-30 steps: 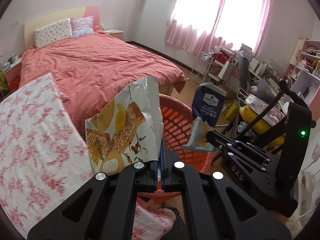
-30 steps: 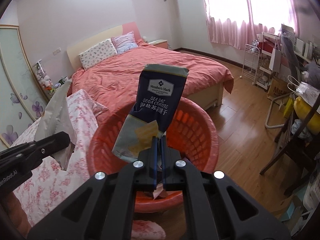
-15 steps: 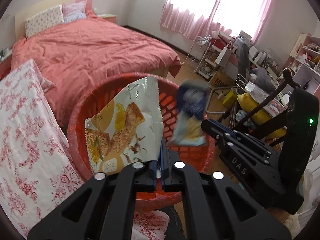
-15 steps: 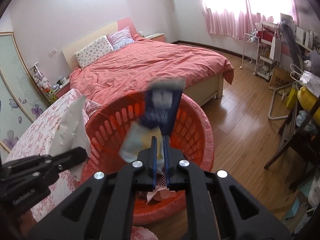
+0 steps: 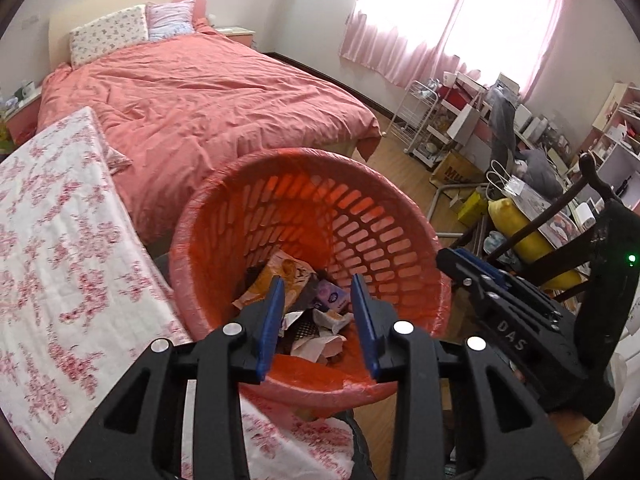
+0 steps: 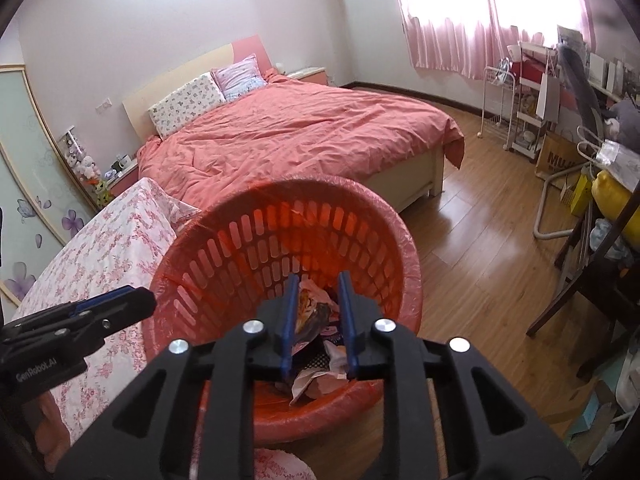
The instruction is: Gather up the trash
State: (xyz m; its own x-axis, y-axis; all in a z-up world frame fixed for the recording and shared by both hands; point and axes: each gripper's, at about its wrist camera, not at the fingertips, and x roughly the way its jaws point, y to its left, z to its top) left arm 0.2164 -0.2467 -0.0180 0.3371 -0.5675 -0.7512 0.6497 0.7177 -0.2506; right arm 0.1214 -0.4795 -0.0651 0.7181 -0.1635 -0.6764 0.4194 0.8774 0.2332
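Note:
An orange slotted basket (image 5: 360, 216) (image 6: 224, 280) stands on the floor beside the bed. Crumpled wrappers (image 5: 280, 276) (image 6: 316, 312) lie in its bottom, among them a yellow snack bag and a dark packet. My left gripper (image 5: 318, 308) hovers over the basket's near rim, its jaws opening with nothing between them. My right gripper (image 6: 318, 316) hangs over the same basket, its jaws also opening and empty. The right gripper (image 5: 480, 280) shows at the right of the left wrist view. The left gripper (image 6: 100, 308) shows at the left of the right wrist view.
A bed with a salmon cover (image 5: 208, 96) (image 6: 304, 128) fills the background. A floral pink-and-white cloth (image 5: 60, 248) (image 6: 104, 240) lies left of the basket. Wooden floor (image 6: 480, 248) stretches to the right. A dark chair (image 6: 592, 280), a white rack (image 6: 500, 108) and clutter line the right side.
Both grippers opened. The snack bag left the left gripper and the dark blue cracker packet left the right one; both dropped into the basket. The basket now sits closer below both grippers.

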